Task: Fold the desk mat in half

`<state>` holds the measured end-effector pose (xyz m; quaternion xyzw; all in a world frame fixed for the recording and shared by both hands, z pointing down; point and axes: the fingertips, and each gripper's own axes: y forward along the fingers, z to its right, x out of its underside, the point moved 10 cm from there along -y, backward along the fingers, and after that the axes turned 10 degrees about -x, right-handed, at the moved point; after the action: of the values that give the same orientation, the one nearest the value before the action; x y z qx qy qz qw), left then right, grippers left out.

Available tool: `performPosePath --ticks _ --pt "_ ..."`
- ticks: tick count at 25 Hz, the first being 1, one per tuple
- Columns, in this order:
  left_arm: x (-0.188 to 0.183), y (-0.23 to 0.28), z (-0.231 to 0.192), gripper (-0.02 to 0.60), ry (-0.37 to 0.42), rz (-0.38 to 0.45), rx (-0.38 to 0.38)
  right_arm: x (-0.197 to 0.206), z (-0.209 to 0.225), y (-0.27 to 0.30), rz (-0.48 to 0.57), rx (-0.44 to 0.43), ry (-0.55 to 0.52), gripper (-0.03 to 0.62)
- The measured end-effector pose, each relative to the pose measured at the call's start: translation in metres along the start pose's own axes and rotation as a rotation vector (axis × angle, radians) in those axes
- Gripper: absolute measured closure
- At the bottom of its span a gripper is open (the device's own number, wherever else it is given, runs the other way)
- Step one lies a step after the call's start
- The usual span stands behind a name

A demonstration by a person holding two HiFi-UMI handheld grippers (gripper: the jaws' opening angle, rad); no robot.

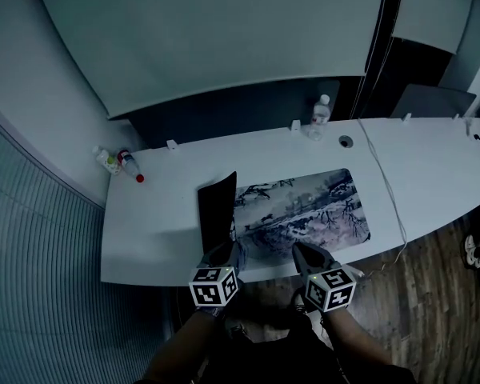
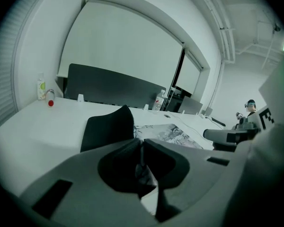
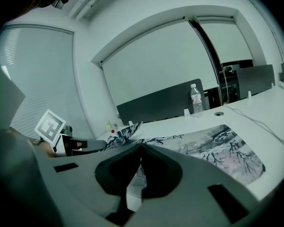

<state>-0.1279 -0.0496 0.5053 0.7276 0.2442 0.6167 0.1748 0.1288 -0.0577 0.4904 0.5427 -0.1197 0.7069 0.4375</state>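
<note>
One white, long desk (image 1: 160, 238) carries one rectangular desk mat (image 1: 304, 206) printed with a grey ink landscape of bare branches. The mat lies at the near middle of the desk. Its larger part is flat, while its 9 o'clock end stands up as one flap and shows a plain black underside. Two grey hand-held grippers are at the 6 o'clock edge of the mat, each with one cube of square markers. The left gripper (image 1: 222, 253) is at the foot of the black flap, and its jaws pinch the thin mat material between their tips. The right gripper (image 1: 302, 250) is near the middle of the same edge, with its jaws pressed together on the mat's border. At 12 o'clock from the mat stands one clear plastic water bottle (image 1: 320, 115). At 10 o'clock there are two small bottles (image 1: 106, 160), one of them with a red cap. One thin white cable (image 1: 388, 190) runs across the desk at 3 o'clock, just beside the mat.
</note>
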Motion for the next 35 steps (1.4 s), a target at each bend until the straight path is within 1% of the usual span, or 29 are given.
performPosePath --ticks 9,13,24,35 --pt "0.001 0.034 0.065 0.545 0.009 -0.037 0.109 0.007 0.043 -0.032 0.02 0.081 0.043 0.571" --pt "0.0 0.051 0.096 0.545 0.011 -0.045 0.144 0.007 0.062 -0.046 0.023 0.113 0.056 0.571" --pt "-0.005 0.098 0.173 0.545 0.018 -0.061 0.214 -0.003 0.117 -0.079 0.028 0.153 0.06 0.571" --pt "-0.001 0.136 0.234 0.545 0.034 -0.09 0.239 -0.006 0.178 -0.101 0.003 0.165 0.08 0.571"
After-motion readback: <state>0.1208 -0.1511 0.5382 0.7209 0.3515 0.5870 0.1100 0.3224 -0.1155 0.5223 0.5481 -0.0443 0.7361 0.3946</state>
